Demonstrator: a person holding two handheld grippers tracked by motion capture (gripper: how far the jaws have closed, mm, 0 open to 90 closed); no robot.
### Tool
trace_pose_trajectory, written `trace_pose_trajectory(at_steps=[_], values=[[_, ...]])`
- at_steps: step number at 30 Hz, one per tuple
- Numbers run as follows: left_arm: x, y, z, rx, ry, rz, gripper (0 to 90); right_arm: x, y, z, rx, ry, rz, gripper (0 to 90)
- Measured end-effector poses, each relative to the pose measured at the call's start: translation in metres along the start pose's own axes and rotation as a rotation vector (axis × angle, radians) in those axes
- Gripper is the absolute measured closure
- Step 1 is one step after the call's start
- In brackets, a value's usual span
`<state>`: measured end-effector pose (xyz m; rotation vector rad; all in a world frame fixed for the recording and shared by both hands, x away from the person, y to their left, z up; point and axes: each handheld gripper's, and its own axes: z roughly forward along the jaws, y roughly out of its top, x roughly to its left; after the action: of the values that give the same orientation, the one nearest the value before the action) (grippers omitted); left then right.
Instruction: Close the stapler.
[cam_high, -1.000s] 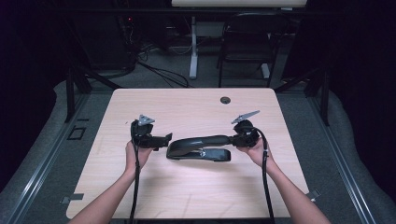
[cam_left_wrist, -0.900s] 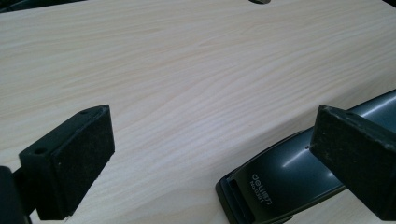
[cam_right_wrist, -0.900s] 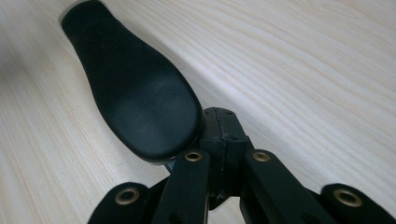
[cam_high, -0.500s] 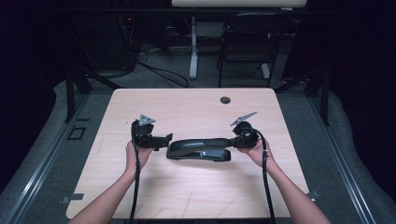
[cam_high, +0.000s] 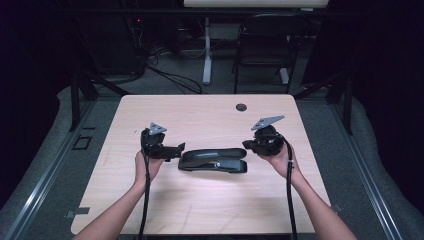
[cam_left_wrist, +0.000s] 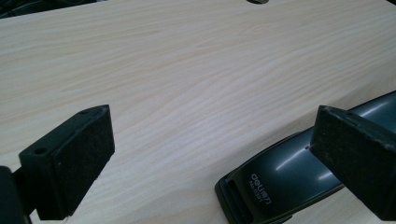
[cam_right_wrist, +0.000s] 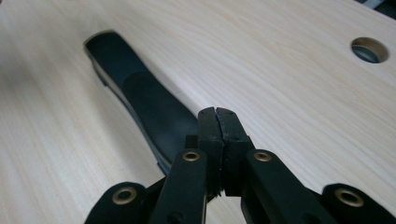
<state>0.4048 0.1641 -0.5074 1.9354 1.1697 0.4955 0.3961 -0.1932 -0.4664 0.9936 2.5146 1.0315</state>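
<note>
A long black stapler lies flat on the light wooden table, between the two hands. My left gripper sits just off the stapler's left end with its jaws wide open. In the left gripper view the stapler's branded end lies low and to the right, partly behind the right pad, and bare wood shows in the left gripper's gap. My right gripper hovers at the stapler's right end. The right gripper is shut on nothing, its tips just above the stapler.
A round cable hole lies in the table near its far edge, also seen as a cable hole in the right gripper view. A black chair and a desk leg stand on the floor beyond the table. Cables trail from both grippers toward the near edge.
My right gripper has drawn back slightly to the right of the stapler's end. The stapler now lies a little flatter. The left gripper has barely moved.
</note>
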Motion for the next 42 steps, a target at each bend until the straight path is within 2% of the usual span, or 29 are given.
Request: trace_pose_trajectory(at_steps=[2,6,10,12,16,20,22,33,42], values=[[0.0,0.0,0.0,0.001,0.0,0.001,0.2,0.003,0.0,0.006,0.037,0.006,-0.019,90.0],[0.0,0.0,0.001,0.003,0.001,-0.002,0.2,0.005,-0.001,0.011,0.057,-0.007,-0.037,90.0],[-0.001,0.0,0.001,0.008,0.0,0.009,0.2,0.009,-0.004,0.019,0.116,-0.047,-0.086,90.0],[-0.002,0.0,0.001,0.0,0.001,0.012,0.2,0.009,-0.007,0.023,0.126,-0.054,-0.09,90.0],[-0.001,0.0,0.001,0.003,0.001,0.008,0.2,0.006,-0.008,0.023,0.122,-0.035,-0.069,90.0],[-0.002,0.0,0.002,0.007,-0.001,0.015,0.2,0.005,-0.01,0.027,0.142,-0.035,-0.055,90.0],[-0.003,0.0,0.002,0.012,-0.001,0.015,0.2,0.005,-0.011,0.027,0.132,-0.033,-0.039,90.0],[-0.004,-0.001,0.003,0.014,-0.003,0.02,0.2,0.003,-0.012,0.029,0.142,-0.027,-0.027,90.0],[-0.003,-0.001,0.003,0.014,-0.007,0.019,0.2,0.007,-0.01,0.028,0.139,-0.051,-0.07,90.0]])
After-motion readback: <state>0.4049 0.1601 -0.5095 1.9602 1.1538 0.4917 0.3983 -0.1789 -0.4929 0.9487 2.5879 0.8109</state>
